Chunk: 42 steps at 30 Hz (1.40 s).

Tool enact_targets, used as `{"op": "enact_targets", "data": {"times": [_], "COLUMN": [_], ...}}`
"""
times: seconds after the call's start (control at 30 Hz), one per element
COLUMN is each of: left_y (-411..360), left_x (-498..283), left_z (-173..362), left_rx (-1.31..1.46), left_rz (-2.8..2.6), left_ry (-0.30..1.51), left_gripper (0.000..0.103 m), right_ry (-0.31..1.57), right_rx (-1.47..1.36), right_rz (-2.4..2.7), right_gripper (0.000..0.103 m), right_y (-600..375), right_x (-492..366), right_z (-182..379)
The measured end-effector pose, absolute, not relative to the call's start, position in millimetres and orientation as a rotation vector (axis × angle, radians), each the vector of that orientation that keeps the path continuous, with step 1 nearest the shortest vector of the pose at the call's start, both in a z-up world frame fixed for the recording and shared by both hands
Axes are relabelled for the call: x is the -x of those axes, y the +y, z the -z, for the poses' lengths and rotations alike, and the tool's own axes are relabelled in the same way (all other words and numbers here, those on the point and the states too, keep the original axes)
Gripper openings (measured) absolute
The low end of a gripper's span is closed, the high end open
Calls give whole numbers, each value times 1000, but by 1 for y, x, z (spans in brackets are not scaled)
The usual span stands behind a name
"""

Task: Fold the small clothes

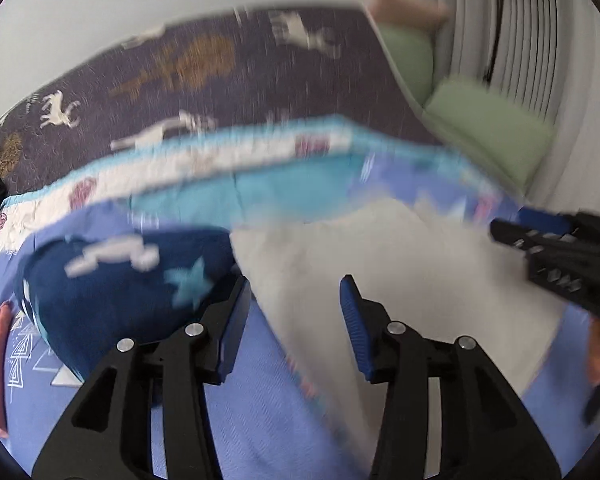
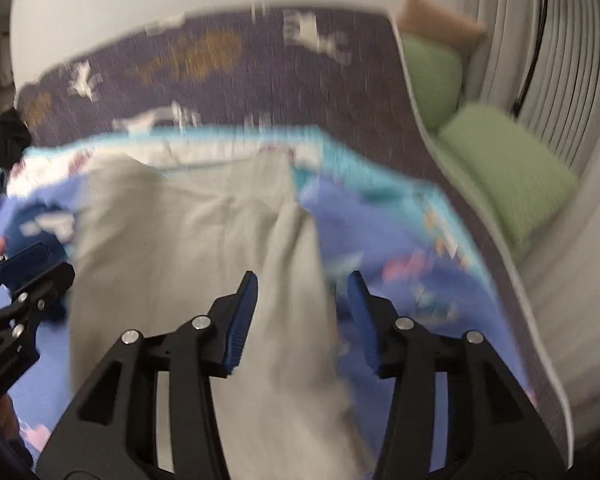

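A pale grey-white garment [image 1: 388, 280] lies spread on a blue patterned blanket [image 1: 260, 420] on the bed. It also shows in the right wrist view [image 2: 204, 240], running from the far edge down between my fingers. My left gripper [image 1: 294, 320] is open over the garment's left edge. My right gripper [image 2: 302, 316] is open with the garment's right edge between its jaws; it also shows at the right of the left wrist view [image 1: 512, 236]. The left gripper shows at the left of the right wrist view [image 2: 28, 276]. Both views are motion-blurred.
A dark blue star-print cushion [image 1: 124, 280] lies left of the garment. A dark purple deer-print bedspread [image 1: 220, 80] covers the bed beyond. Green pillows [image 2: 512, 172] and a tan pillow [image 2: 436, 20] lie at the right. A dark cloth [image 2: 4, 140] sits far left.
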<state>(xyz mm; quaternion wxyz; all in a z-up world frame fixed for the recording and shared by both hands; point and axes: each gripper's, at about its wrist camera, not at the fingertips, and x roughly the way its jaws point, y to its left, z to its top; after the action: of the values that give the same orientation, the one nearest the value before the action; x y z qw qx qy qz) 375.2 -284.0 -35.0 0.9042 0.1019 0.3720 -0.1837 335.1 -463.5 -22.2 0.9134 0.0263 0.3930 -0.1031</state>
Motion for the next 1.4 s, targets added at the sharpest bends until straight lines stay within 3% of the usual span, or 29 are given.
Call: {"op": "enact_targets", "data": {"times": [0.13,0.3,0.37,0.5,0.63,0.77,0.93,1.4], "left_y": [-284,-278,-271,-252,-227,-204,-181,-119], "left_x": [-349,-315,-303,-262,-216,-169,-120,-31], "left_z": [64,55,47,24,-4,-27,-42,-51], "left_rx": [-324,-359,-355,-317,-260,-242,-255,-168], "left_rz": [401,411,438,462,478,482,440,353], "left_ry": [735,680,671,621,554,478,435,445], "left_gripper": [49,49,57,62,79,94,101,101], "right_ry": [873,829,814,763,708,677,634,590], "right_rx": [-13,16,21,21,-1,-57,-54,-90], "right_rz": [211,241,246,253,236,179,209,238], "right_gripper": [47,48,52,59,72,79,86,88], "right_y": [-456,-447,-439,-425,-403,-378,-349,-301], "right_x": [-320,-292,-275,-226,-169,-112,-56,40], "right_z": [69,67,57,30,7,-13,-33,-55]}}
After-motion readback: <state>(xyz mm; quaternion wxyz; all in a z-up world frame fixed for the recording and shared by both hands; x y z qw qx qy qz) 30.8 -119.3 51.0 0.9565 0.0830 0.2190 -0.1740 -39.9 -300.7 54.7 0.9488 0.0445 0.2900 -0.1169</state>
